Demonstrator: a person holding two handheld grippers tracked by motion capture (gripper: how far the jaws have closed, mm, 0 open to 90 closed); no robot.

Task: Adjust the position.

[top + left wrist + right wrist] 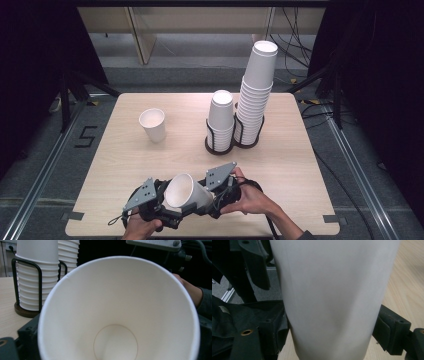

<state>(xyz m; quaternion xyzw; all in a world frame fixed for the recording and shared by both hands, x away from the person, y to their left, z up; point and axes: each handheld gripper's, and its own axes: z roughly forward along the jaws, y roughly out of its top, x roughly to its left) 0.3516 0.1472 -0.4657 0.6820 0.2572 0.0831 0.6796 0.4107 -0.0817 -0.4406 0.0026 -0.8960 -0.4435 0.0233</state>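
A white paper cup point(186, 192) hangs tilted over the table's near edge, its mouth turned up and to the left, between my two grippers. My right gripper point(214, 196) comes in from the right. In the right gripper view its black fingers point(390, 333) stand on either side of the cup's wall point(332, 302) and press on it. My left gripper point(165, 211) sits under the rim at the lower left. The left gripper view looks straight into the cup's mouth point(117, 315), and the rim hides that gripper's own jaws. A hand point(190, 291) shows behind the cup.
An upright single cup point(153, 125) stands at the left of the wooden table point(300, 190). A short cup stack point(221, 117) and a tall leaning stack point(255, 95) sit in a black wire holder point(220, 145) at the back centre. Dark floor and cables surround the table.
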